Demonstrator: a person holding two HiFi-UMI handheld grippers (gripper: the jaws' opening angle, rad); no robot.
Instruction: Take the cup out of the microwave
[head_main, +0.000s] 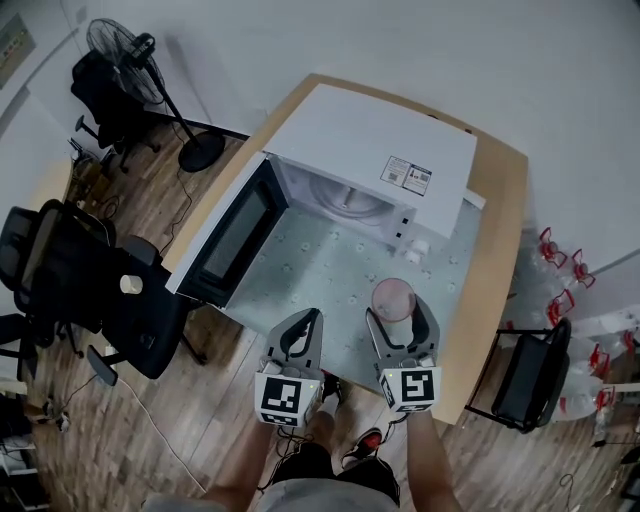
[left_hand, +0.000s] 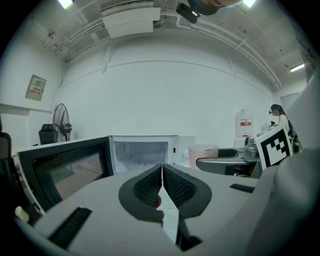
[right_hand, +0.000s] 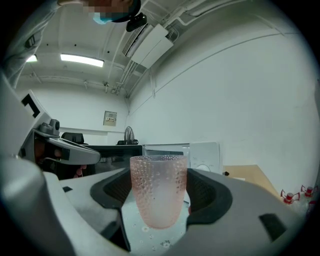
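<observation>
The white microwave (head_main: 370, 150) stands at the back of the table with its door (head_main: 230, 235) swung wide open to the left; its cavity (left_hand: 142, 152) looks empty. A pink dimpled cup (head_main: 392, 298) stands upright outside, in front of the microwave. My right gripper (head_main: 396, 306) is shut on the cup (right_hand: 158, 192), one pad against each side. Whether the cup's base touches the mat, I cannot tell. My left gripper (head_main: 312, 316) hovers beside it to the left, shut with nothing held (left_hand: 162, 167). The cup (left_hand: 202, 155) also shows to its right.
A pale patterned mat (head_main: 300, 270) covers the wooden table (head_main: 500, 230). Black office chairs (head_main: 90, 280) and a floor fan (head_main: 150, 80) stand left of the table. Another black chair (head_main: 530, 375) is at the right. A person (left_hand: 280, 120) stands far off.
</observation>
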